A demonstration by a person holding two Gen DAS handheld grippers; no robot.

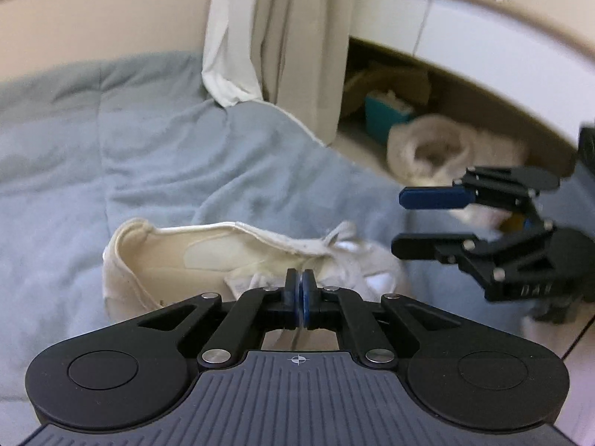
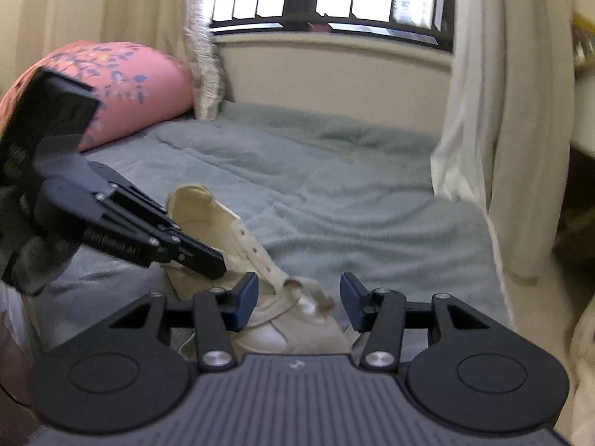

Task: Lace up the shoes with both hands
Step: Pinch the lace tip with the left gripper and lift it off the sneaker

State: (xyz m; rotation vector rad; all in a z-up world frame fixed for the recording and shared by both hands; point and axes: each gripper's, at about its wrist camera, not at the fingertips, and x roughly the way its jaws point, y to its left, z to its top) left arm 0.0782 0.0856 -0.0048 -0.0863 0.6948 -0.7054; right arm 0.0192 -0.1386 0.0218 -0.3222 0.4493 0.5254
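A cream canvas shoe (image 1: 178, 256) lies on its side on the grey-blue blanket (image 1: 111, 148), opening to the left. My left gripper (image 1: 299, 297) is shut at the shoe's tongue, with a thin white shoelace strand (image 1: 295, 338) pinched between its blue pads. My right gripper (image 1: 399, 223) hovers open to the right of the shoe's toe, holding nothing. In the right wrist view the shoe (image 2: 238, 238) lies just ahead of the open right gripper (image 2: 299, 301), and the left gripper (image 2: 219, 267) reaches in from the left onto the eyelet flap.
A pink floral pillow (image 2: 122, 81) sits at the head of the bed under the window. A cream curtain (image 2: 502, 148) hangs by the bed's right edge. Beyond that edge, under a white desk (image 1: 483, 37), are a teal box (image 1: 386, 111) and a fluffy white slipper (image 1: 427, 148).
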